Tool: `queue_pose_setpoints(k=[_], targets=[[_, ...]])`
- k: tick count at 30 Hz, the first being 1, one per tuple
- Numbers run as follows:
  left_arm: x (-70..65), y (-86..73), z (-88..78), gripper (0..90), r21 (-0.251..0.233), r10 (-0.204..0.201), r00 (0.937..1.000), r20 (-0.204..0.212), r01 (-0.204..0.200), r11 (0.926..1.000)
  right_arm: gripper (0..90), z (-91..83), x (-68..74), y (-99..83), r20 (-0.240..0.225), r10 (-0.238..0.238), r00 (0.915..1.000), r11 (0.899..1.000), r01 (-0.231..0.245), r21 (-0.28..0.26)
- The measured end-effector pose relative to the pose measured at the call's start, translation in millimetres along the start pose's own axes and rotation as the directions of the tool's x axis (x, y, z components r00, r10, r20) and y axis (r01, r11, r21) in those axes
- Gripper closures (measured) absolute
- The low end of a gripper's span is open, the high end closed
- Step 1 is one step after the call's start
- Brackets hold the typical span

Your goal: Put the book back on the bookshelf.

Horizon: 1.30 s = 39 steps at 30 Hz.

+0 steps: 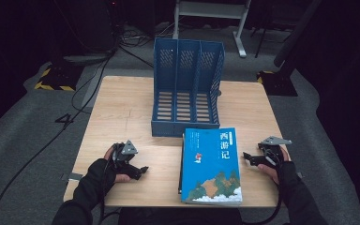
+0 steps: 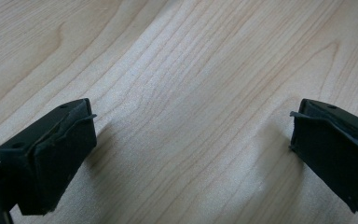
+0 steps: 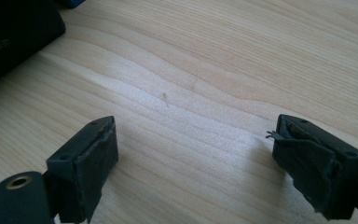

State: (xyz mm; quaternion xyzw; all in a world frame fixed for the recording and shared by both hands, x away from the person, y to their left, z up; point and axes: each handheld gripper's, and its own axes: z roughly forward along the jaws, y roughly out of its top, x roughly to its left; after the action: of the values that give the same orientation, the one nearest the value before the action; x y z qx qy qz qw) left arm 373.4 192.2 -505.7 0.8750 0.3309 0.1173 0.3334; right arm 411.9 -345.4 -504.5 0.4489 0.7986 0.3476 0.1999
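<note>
Both tongs, left [image 1: 140, 170] and right [image 1: 247, 157], gaped wide and empty over the pale wooden desk [image 1: 122, 112], flanking the blue-covered book [image 1: 212, 165].

Both forearms, in dark sleeves, come in from the near edge, each hand gripping a tool. The left tool [image 1: 138, 171] lies low, pointing inward to the right, jaws spread wide with nothing between them. The right tool [image 1: 249, 158] points inward to the left, jaws likewise wide apart and empty.

book [image 3: 14, 35]: cut by frame edge | book below [image 1: 182, 164]: mostly covered
</note>
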Motion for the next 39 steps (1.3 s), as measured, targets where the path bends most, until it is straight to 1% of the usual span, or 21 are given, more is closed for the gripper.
queue_pose_setpoints(k=[3, 5, 12, 15, 17, 18, 19, 20, 22, 23, 24, 25, 27, 29, 30, 32, 33, 34, 37, 39], targets=[[-0.1, 0.0, 0.0, 0.4, 0.0, -0.001, 1.0, -0.001, 0.001, 1.0, 14.3, -0.1, -0.6, -0.1, -0.006, -0.007, 1.0, 1.0, 0.007, 0.0], [-0.7, -0.2, 0.0, 0.3, -0.001, -0.009, 0.9999, -0.004, 0.009, 1.0, 14.3, -0.3, -1.3, -0.2, -0.015, -0.016, 0.9998, 1.0, 0.016, 0.0], [-0.6, -0.3, -0.2, 0.3, -0.001, -0.01, 0.9999, -0.005, 0.01, 1.0, 14.6, -1.4, -1.1, -0.2, -0.015, -0.016, 0.9998, 1.0, 0.016, 0.009], [0.5, 1.1, 0.3, 0.3, 0.004, -0.004, 1.0, -0.005, 0.004, 1.0, 16.3, -4.1, -0.5, 1.1, -0.013, -0.004, 0.9999, 0.999, 0.005, 0.034], [1.2, 2.7, 1.2, 0.5, 0.006, -0.014, 0.9997, -0.019, 0.015, 0.9999, 19.8, -6.6, 0.9, 2.8, -0.002, 0.003, 1.0, 0.999, -0.002, 0.055], [1.2, 2.7, 1.2, 0.6, 0.006, -0.014, 0.9997, -0.019, 0.015, 0.9999, 19.4, -8.1, 1.6, 3.7, -0.008, 0.0, 1.0, 0.998, 0.001, 0.059], [2.1, 3.6, 1.4, 1.0, 0.011, -0.02, 0.9997, -0.017, 0.02, 0.9997, 19.1, -10.6, 2.5, 5.0, -0.018, 0.001, 0.9998, 0.999, 0.0, 0.054], [2.4, 3.9, 1.4, 1.2, 0.013, -0.017, 0.9997, -0.018, 0.017, 0.9998, 19.1, -12.6, 3.8, 6.4, -0.024, -0.004, 0.9997, 0.999, 0.005, 0.049], [2.2, 5.3, 1.6, 1.4, 0.019, -0.02, 0.9996, -0.017, 0.021, 0.9996, 19.1, -16.8, 6.6, 8.6, -0.028, -0.019, 0.9994, 0.999, 0.02, 0.038], [2.1, 6.8, 1.6, 1.7, 0.028, -0.016, 0.9997, -0.021, 0.017, 0.9995, 19.1, -18.8, 7.8, 9.3, -0.032, -0.023, 0.9992, 0.999, 0.024, 0.032], [1.2, 7.5, 1.9, 2.5, 0.027, -0.015, 0.9998, -0.016, 0.016, 0.9995, 19.1, -22.7, 10.1, 10.1, -0.043, -0.034, 0.9985, 0.999, 0.035, 0.027], [0.1, 8.5, 2.2, 3.9, 0.029, -0.004, 1.0, -0.008, 0.004, 0.9996, 19.0, -26.0, 12.1, 10.3, -0.048, -0.044, 0.9979, 0.999, 0.045, 0.019], [-3.1, 11.2, 3.7, 4.2, 0.034, 0.001, 1.0, -0.008, -0.001, 0.9994, 18.6, -34.0, 15.3, 10.3, -0.072, -0.057, 0.9958, 0.998, 0.057, 0.003], [-5.4, 13.6, 5.2, 4.6, 0.035, 0.008, 0.9999, -0.008, -0.008, 0.9994, 18.0, -41.2, 17.9, 10.9, -0.083, -0.059, 0.9948, 0.998, 0.058, -0.013], [-6.1, 14.9, 6.0, 5.6, 0.036, 0.013, 0.9999, -0.001, -0.013, 0.9993, 18.0, -45.5, 19.5, 11.4, -0.093, -0.063, 0.9937, 0.998, 0.061, -0.026], [-8.2, 17.5, 7.7, 7.2, 0.029, 0.027, 0.9996, -0.008, -0.027, 0.9992, 18.0, -53.4, 23.2, 12.8, -0.093, -0.068, 0.9933, 0.997, 0.065, -0.038], [-8.2, 17.5, 7.7, 7.4, 0.029, 0.027, 0.9996, -0.008, -0.027, 0.9992, 18.1, -58.1, 25.5, 13.6, -0.099, -0.074, 0.9923, 0.996, 0.069, -0.048], [-8.2, 18.6, 8.7, 7.4, 0.029, 0.028, 0.9996, 0.004, -0.029, 0.9992, 18.1, -58.1, 25.5, 13.6, -0.099, -0.074, 0.9923, 0.996, 0.069, -0.048], [-8.3, 18.7, 8.9, 10.9, 0.022, 0.023, 0.9996, 0.016, -0.023, 0.9995, 18.5, -66.7, 30.7, 17.3, -0.125, -0.082, 0.9888, 0.994, 0.073, -0.076], [-9.4, 19.0, 7.4, 13.8, 0.023, 0.032, 0.9993, 0.017, -0.033, 0.9992, 19.0, -67.9, 33.7, 20.4, -0.126, -0.089, 0.988, 0.994, 0.08, -0.079]])
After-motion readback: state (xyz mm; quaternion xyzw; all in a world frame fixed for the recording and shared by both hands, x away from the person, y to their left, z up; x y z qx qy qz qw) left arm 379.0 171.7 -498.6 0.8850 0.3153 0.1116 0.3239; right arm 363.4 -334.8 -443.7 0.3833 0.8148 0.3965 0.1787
